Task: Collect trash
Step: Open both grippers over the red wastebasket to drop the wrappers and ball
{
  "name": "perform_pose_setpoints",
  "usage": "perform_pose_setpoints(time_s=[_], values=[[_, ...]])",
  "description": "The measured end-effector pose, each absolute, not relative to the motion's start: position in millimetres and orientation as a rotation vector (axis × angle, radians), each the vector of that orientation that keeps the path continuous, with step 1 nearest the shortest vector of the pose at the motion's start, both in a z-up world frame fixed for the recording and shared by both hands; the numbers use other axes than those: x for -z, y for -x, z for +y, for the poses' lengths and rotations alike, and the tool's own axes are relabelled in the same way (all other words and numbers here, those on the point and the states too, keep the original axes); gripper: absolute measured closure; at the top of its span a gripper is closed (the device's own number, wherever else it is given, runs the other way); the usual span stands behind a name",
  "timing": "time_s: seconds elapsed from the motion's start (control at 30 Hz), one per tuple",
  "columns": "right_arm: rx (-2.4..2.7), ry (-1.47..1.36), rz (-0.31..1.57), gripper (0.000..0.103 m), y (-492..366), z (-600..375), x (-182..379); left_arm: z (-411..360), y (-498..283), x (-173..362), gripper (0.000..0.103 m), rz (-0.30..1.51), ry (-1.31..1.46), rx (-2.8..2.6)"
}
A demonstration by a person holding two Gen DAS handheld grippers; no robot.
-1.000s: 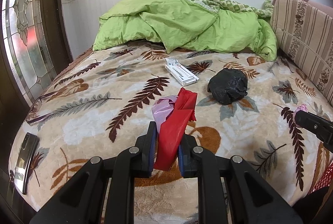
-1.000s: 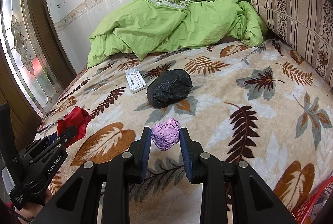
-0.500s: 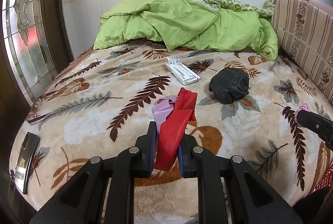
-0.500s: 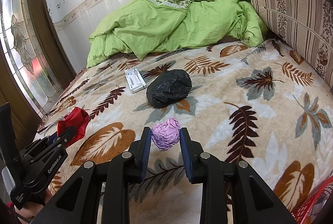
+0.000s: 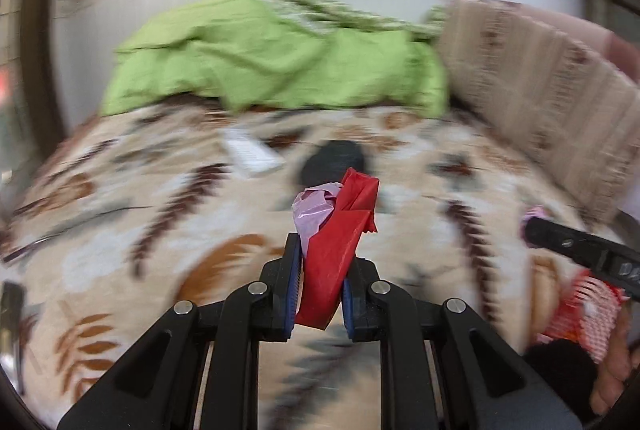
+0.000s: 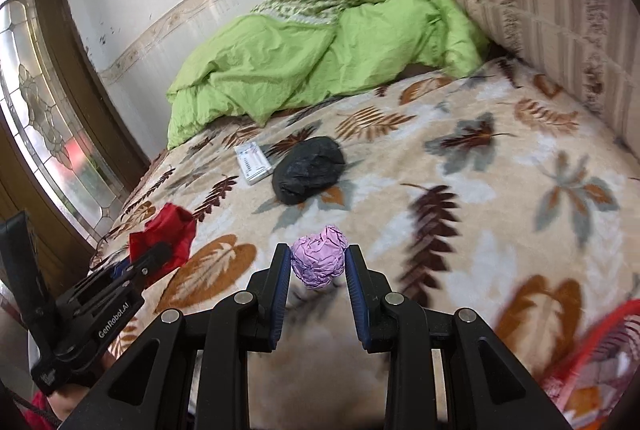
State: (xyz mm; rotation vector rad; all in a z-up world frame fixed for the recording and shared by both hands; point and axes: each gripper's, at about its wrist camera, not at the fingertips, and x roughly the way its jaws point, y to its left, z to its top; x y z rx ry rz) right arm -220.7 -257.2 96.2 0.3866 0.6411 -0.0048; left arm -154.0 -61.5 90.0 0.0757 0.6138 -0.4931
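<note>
My left gripper [image 5: 320, 266] is shut on a red plastic wrapper [image 5: 340, 242] with a pale pink scrap [image 5: 314, 208] tucked beside it, held above the bed. My right gripper [image 6: 318, 266] is shut on a crumpled purple paper ball [image 6: 319, 260], lifted over the leaf-patterned blanket [image 6: 460, 230]. A crumpled black bag [image 6: 308, 170] and a white flat box [image 6: 253, 164] lie on the blanket further back. A red mesh basket [image 6: 600, 354] shows at the lower right, and also in the blurred left wrist view [image 5: 588, 310]. The left gripper with the red wrapper [image 6: 164, 242] shows at the left of the right wrist view.
A green duvet [image 6: 312, 70] is heaped at the head of the bed. A striped cushion [image 6: 552, 10] stands along the right side. A stained-glass door [image 6: 40, 118] is at the left. A dark phone [image 5: 12, 310] lies near the blanket's left edge.
Both grippers have moved to the right with their loads; the left view is blurred by motion. The red basket has come further into view at the lower right.
</note>
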Motion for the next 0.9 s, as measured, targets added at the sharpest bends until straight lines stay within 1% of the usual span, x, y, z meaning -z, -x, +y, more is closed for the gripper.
perform_pose_setpoints(time_s=[0.3,0.43,0.63,0.67,0.73,0.77,0.8,0.83,0.9], values=[[0.205,-0.448,0.621,0.074,322.5,-335.9,-106.8,-155.3,209.3,-107.8,0.086,0.738,-0.098,0.904],[0.338,-0.514,0.606,0.074,372.8,-382.4,-106.1,-208.0,243.1,-115.2,0.086,0.756,-0.159,1.045],[0.449,-0.581,0.589,0.073,423.6,-423.3,-98.5,-276.5,285.2,-112.8,0.086,0.814,-0.229,1.207],[0.465,-0.601,0.588,0.072,430.8,-429.9,-94.7,-287.2,290.5,-110.5,0.084,0.823,-0.244,1.219],[0.496,-0.627,0.591,0.071,438.0,-437.0,-89.4,-303.5,298.7,-104.4,0.072,0.845,-0.275,1.236],[0.507,-0.647,0.596,0.066,441.2,-442.2,-85.8,-308.3,301.0,-101.6,0.057,0.857,-0.281,1.235],[0.506,-0.670,0.596,0.064,444.3,-446.6,-82.9,-311.9,303.5,-98.9,0.050,0.873,-0.279,1.230],[0.508,-0.682,0.593,0.060,447.2,-449.6,-81.1,-312.7,302.0,-98.6,0.050,0.880,-0.273,1.233],[0.517,-0.679,0.591,0.059,450.8,-453.6,-79.3,-311.4,302.1,-98.5,0.050,0.882,-0.271,1.237]])
